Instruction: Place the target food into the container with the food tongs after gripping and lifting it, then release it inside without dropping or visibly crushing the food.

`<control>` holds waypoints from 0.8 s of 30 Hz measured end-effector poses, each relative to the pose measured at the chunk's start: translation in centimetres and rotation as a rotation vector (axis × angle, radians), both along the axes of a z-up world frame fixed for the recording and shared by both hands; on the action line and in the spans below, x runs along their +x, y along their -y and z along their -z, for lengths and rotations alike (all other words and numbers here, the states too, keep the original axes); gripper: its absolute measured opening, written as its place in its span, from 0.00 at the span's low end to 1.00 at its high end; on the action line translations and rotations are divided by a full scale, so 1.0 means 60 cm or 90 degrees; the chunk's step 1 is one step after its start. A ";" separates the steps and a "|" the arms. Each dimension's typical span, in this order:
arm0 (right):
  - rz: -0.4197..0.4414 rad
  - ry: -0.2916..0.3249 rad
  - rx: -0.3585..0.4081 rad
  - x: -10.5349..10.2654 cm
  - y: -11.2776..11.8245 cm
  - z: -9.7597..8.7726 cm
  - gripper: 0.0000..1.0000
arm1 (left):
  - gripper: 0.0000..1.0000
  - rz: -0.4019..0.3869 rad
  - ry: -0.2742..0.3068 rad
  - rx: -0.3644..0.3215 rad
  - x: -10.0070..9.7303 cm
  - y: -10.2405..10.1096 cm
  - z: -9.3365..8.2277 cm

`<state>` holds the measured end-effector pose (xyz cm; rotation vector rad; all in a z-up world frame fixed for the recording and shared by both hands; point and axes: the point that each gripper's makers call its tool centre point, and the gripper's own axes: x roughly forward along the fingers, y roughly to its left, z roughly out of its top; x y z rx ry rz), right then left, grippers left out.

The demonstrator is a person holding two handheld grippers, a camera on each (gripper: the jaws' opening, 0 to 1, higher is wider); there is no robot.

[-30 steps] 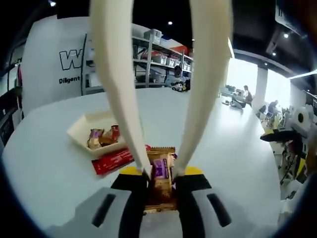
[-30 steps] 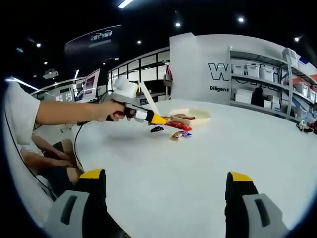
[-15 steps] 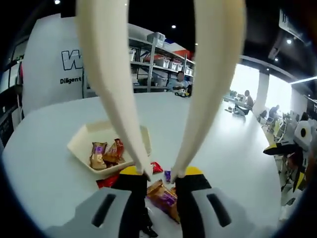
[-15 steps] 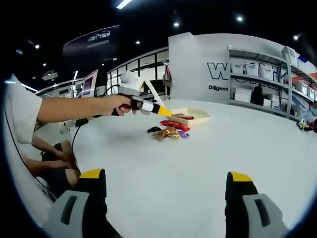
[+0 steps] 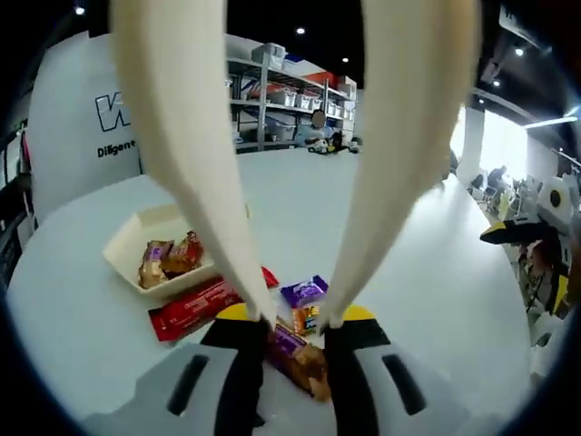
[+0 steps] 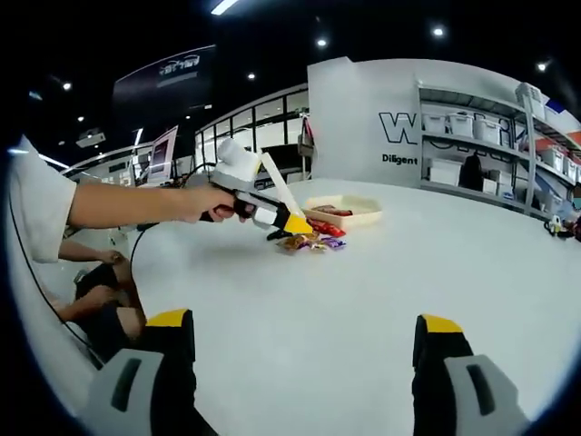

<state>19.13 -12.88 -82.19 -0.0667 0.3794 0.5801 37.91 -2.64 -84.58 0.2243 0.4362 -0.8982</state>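
Cream tongs [image 5: 290,182] sit clamped in the left gripper [image 5: 295,320] jaws; right gripper [image 6: 304,329] jaws apart.

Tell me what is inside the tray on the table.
The tray holds two wrapped snacks, gold and red. The tongs cover its right part, so anything lying there cannot be seen.

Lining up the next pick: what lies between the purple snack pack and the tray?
In the left gripper view, a long red wrapper lies on the table between the purple pack and the tray, close along the tray's near edge.
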 end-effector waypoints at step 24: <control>-0.021 -0.003 -0.018 -0.012 -0.031 0.004 0.99 | 0.26 0.118 0.004 0.005 -0.063 -0.053 0.013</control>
